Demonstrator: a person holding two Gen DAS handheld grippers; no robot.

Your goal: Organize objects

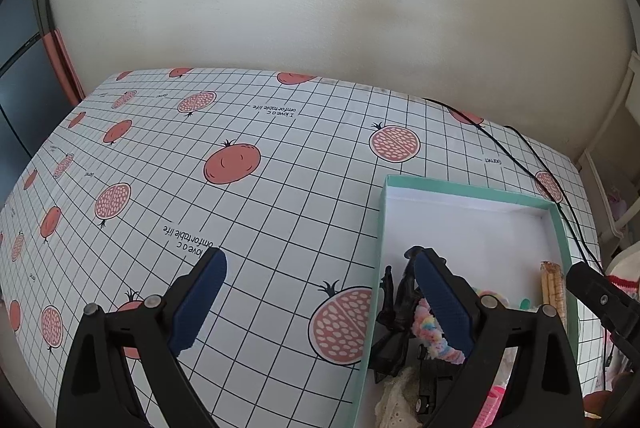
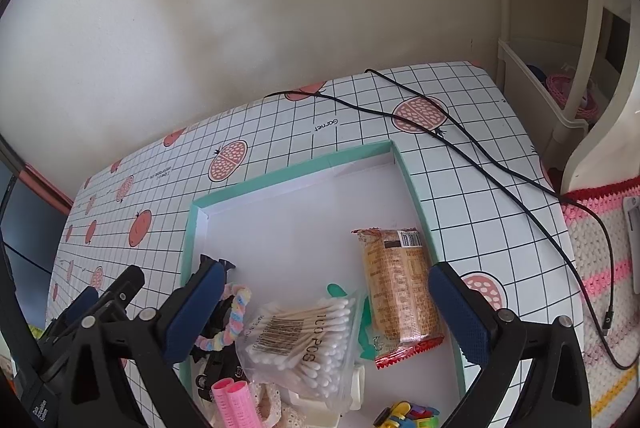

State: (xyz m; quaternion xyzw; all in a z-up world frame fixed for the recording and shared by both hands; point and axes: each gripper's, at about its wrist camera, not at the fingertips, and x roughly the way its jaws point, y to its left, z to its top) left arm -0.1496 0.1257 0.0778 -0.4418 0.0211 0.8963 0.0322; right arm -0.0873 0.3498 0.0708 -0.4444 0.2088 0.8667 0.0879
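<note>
Hovering over a shallow mint-green cardboard box with a white interior [image 2: 412, 179], both grippers stood with their blue-padded jaws wide apart and held nothing. The box lay near the right edge of a surface covered in a white grid-patterned cloth printed with red pomegranates [image 1: 280, 211]. The left gripper [image 1: 320, 302] straddled the box's left wall, one finger over the cloth and the other over the box's near left corner. The right gripper [image 2: 328, 312] hung above the near half of the box. Inside, along the right wall, lay an orange-brown foil snack packet with a red crimped end [image 2: 400, 292]. Beside it, toward the middle, a clear plastic bag of white-tipped cotton swabs [image 2: 304, 336] rested partly over a mint-green plastic item [image 2: 362, 332]. A pastel rainbow fuzzy hair tie [image 2: 236, 316] lay over a black plastic hair claw [image 1: 394, 308] near the left wall. At the near edge sat two pink ribbed hair rollers [image 2: 234, 406] on cream lace trim [image 2: 276, 412], and a small multicoloured toy [image 2: 404, 416]. Two thin black cables [image 2: 480, 155] crossed the cloth's far right corner.
</note>
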